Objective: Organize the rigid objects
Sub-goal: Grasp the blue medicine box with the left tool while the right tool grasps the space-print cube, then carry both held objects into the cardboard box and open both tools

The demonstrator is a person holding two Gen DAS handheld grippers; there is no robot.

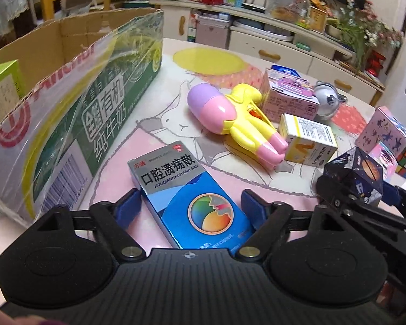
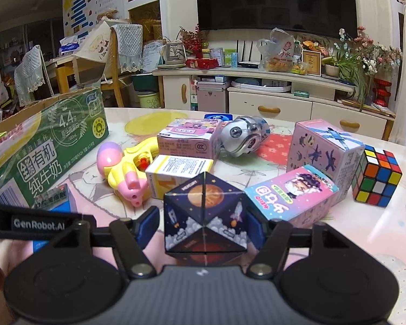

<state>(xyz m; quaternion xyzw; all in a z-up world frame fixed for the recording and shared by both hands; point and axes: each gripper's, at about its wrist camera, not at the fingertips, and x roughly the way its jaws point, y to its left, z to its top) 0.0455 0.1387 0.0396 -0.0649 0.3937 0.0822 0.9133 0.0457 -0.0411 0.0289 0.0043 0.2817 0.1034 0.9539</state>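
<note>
Straddling two boxes at once, both grippers sit low over the table, each with an item framed between its jaws.

From the left: the open carton lies beside the table edge, probably the bin for sorting. Just right of it, the left gripper stands wide around the flat blue medicine box; its pads look clear of the box sides, so nothing is gripped. Further right lie the yellow toy gun and small cartons, unsorted. The right gripper brackets the planet-print cube, its pads beside the faces, and contact cannot be told. A Rubik's cube waits at far right.
</note>
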